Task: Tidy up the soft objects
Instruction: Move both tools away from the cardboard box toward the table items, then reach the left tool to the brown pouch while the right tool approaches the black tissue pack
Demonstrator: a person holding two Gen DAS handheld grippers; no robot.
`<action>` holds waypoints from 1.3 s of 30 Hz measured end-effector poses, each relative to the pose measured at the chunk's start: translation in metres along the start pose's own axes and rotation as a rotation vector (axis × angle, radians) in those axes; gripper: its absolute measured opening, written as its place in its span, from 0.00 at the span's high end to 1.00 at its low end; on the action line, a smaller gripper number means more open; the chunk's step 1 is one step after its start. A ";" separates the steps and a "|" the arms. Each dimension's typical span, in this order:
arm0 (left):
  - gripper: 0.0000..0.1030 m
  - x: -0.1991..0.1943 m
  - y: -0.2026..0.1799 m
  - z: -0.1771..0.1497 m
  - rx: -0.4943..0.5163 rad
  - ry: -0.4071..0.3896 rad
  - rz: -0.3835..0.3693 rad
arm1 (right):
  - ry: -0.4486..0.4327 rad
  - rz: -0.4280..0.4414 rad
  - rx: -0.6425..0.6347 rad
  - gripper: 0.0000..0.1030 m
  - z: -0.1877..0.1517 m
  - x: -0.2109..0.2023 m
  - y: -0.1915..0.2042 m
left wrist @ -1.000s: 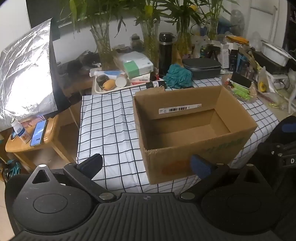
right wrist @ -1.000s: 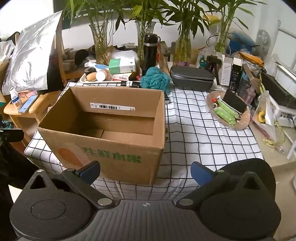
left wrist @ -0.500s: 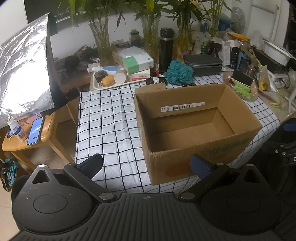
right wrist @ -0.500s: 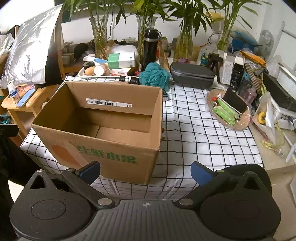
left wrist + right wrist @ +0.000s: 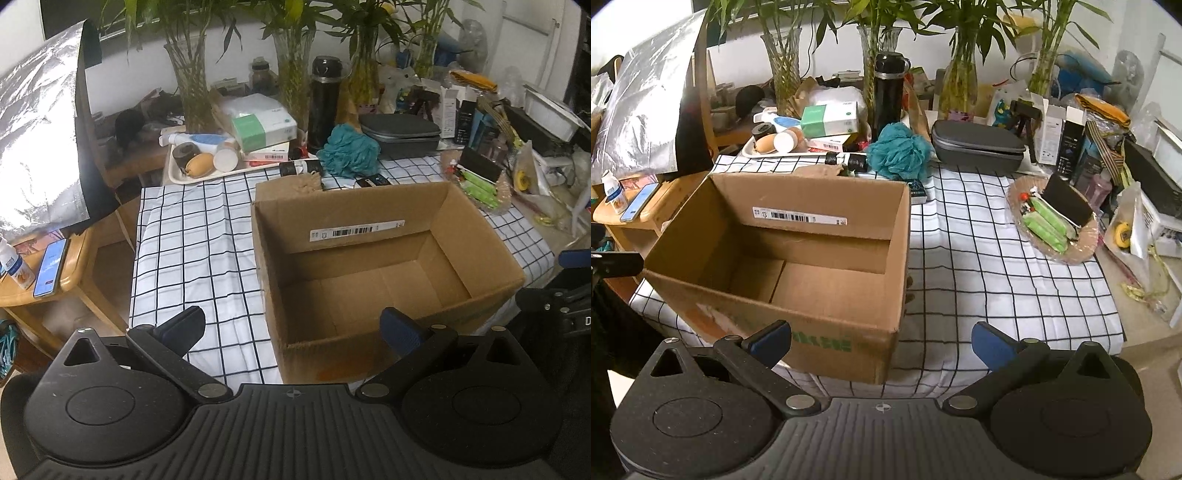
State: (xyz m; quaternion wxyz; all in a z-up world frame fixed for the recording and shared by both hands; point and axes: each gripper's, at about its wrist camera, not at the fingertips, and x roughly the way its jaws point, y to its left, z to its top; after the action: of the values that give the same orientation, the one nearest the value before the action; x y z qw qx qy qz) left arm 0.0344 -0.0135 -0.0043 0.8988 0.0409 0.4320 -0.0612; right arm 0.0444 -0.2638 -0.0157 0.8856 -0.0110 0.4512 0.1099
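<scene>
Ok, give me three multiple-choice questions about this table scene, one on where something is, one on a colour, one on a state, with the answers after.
1. Where is the bath sponge?
A. inside the cardboard box
B. on the table behind the box
C. on the wooden side table

2. What colour is the sponge?
A. teal
B. red
C. yellow

3. How is the cardboard box?
A. taped shut
B. tipped on its side
C. open and empty

Answers: B, it lies beyond the box's far wall, by the black flask; A, its mesh is teal; C, its bare floor shows.
</scene>
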 end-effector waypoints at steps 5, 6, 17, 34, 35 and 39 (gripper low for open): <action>0.00 0.000 0.003 0.005 -0.025 -0.009 -0.008 | -0.005 0.001 0.001 0.00 0.004 0.005 -0.003; 0.00 -0.003 0.004 0.006 -0.035 -0.015 -0.011 | -0.015 0.003 0.009 0.00 0.004 0.005 -0.006; 0.00 -0.009 0.004 0.015 -0.021 -0.056 0.042 | -0.039 0.042 0.012 0.00 -0.002 -0.001 -0.006; 0.00 0.027 0.017 0.016 -0.041 0.032 -0.030 | -0.023 -0.011 0.021 0.00 0.011 0.017 -0.018; 0.00 0.029 0.018 0.016 -0.044 0.035 -0.033 | -0.020 -0.007 0.025 0.00 0.012 0.019 -0.019; 0.00 0.035 0.021 0.018 -0.058 0.037 -0.043 | -0.009 0.006 0.050 0.00 0.017 0.027 -0.022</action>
State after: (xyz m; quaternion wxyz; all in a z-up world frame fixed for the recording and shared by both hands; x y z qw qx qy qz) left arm 0.0735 0.0019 -0.0201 0.8900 0.0068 0.4509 -0.0672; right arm 0.0776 -0.2780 -0.0287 0.8872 0.0130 0.4499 0.1012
